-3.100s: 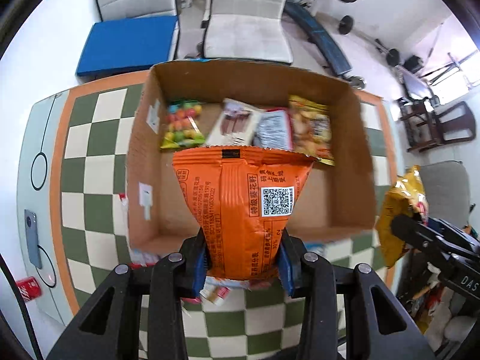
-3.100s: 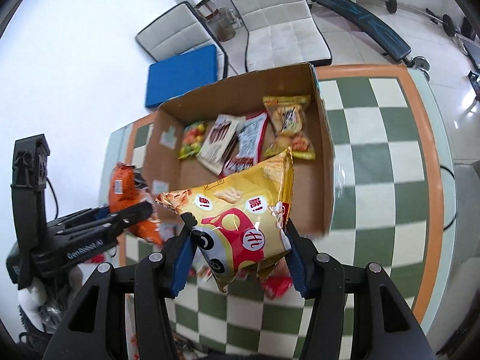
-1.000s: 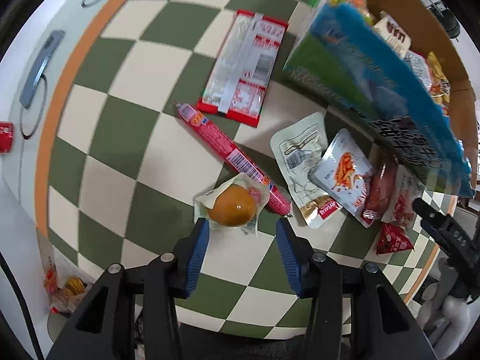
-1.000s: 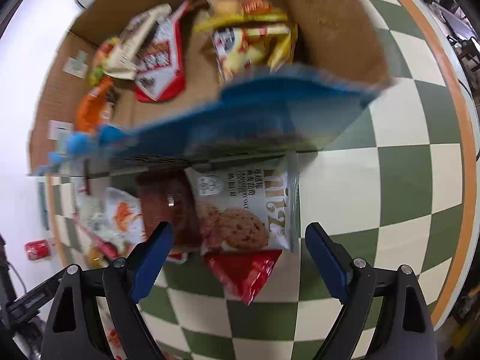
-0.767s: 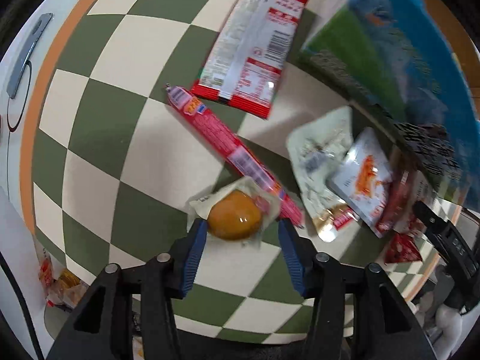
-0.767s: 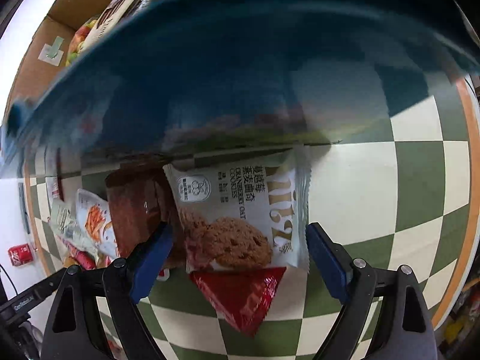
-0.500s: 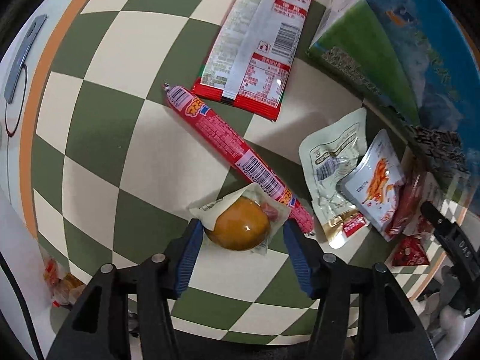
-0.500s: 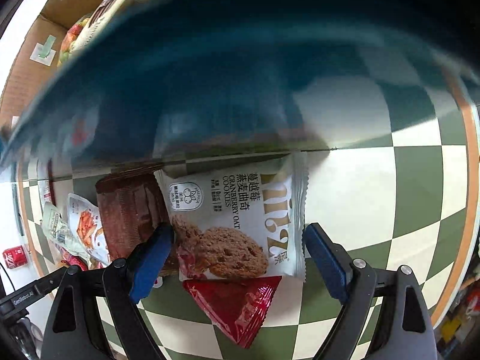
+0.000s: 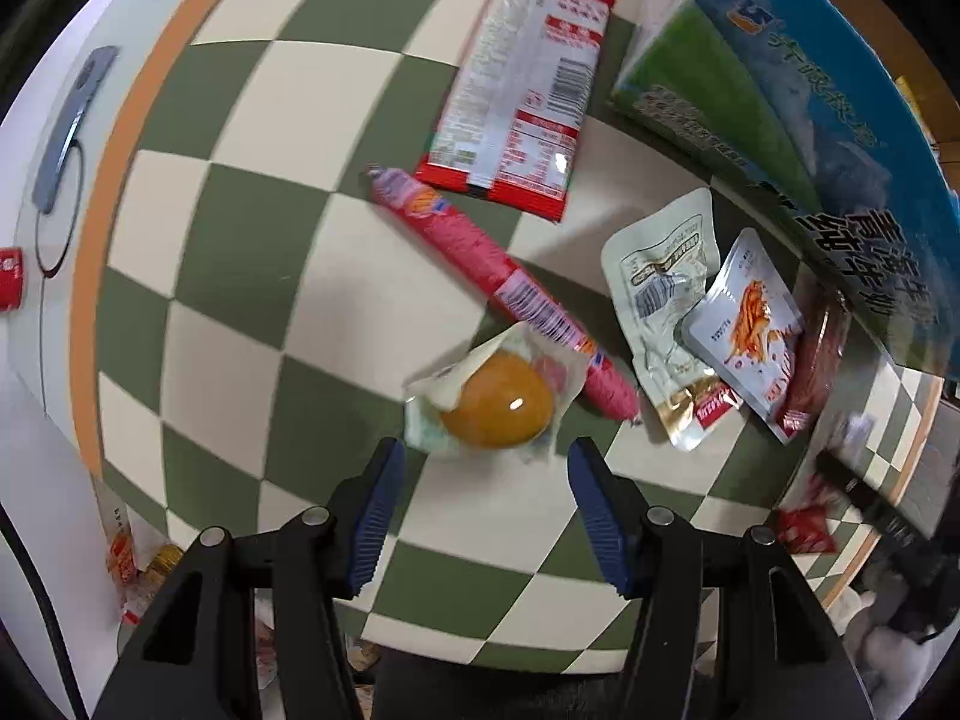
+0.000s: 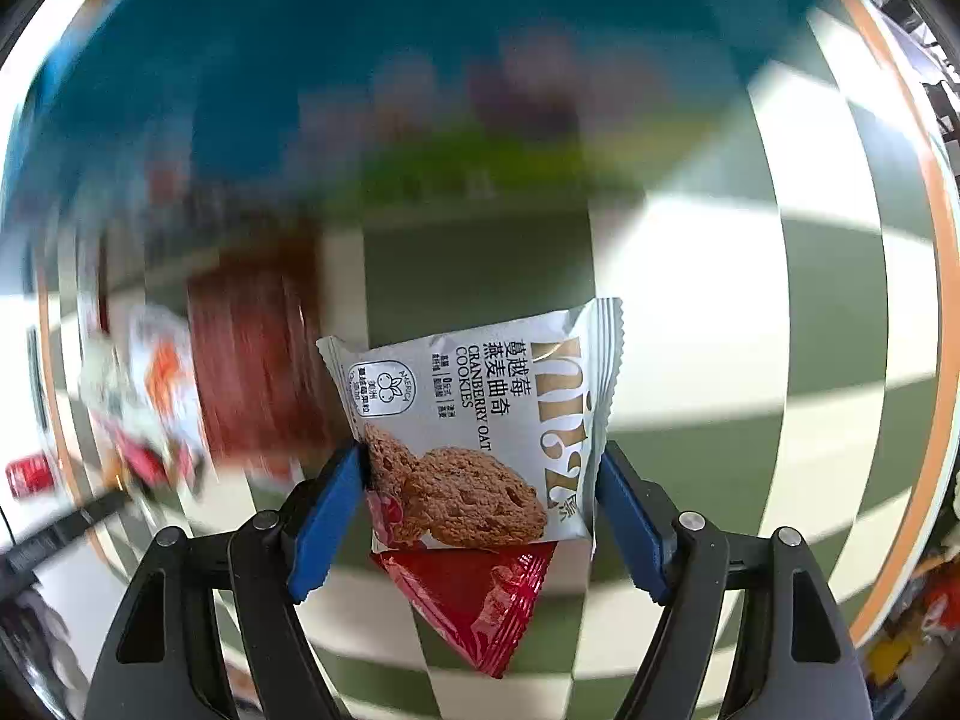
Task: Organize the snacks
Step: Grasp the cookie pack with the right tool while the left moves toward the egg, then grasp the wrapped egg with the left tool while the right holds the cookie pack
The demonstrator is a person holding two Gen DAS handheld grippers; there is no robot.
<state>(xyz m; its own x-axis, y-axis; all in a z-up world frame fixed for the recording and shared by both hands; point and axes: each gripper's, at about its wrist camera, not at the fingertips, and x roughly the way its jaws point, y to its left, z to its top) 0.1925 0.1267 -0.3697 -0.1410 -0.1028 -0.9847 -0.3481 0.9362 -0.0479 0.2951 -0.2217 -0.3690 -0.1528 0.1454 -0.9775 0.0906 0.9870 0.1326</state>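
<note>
Your left claw hangs released over the checkered counter; the wrapped yellow bun lies just ahead of its tips. The sausage stick runs diagonally, upper-left to lower-right. Your right claw is closing around the cookie packet, long axis crosswise, pads touching both edges.
</note>
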